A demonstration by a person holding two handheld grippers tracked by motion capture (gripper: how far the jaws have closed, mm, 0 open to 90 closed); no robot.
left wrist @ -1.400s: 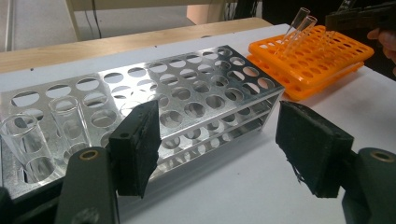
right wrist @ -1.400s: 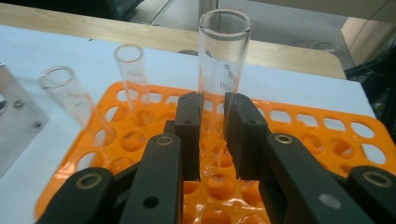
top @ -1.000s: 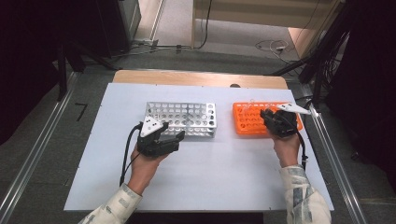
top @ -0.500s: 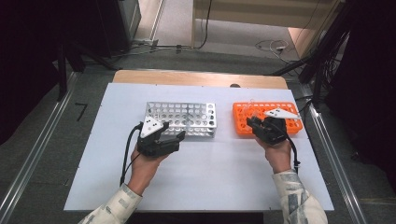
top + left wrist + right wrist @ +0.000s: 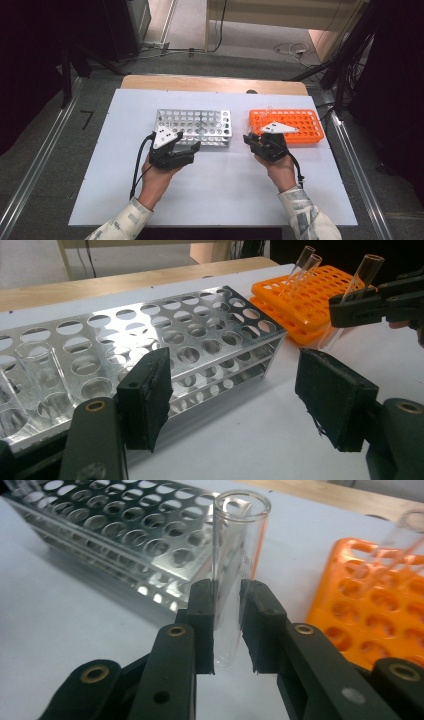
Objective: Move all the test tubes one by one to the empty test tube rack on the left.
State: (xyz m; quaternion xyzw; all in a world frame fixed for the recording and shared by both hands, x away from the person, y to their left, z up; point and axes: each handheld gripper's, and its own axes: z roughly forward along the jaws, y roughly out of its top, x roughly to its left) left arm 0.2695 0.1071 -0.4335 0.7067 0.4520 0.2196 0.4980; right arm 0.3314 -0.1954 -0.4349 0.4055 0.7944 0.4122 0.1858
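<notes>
Gripping clear glass tube [image 5: 231, 580] (round-bottomed); perforated metal rack [image 5: 135, 527] beside.

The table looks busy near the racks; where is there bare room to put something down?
The white table is bare in a wide strip between the two forearms, along its left edge beside the metal rack, and behind both racks. It is crowded between the metal rack and the orange rack, where the right tool holds a glass tube.

Left gripper [image 5: 192, 148] agape, right gripper [image 5: 227, 625] clamped.
</notes>
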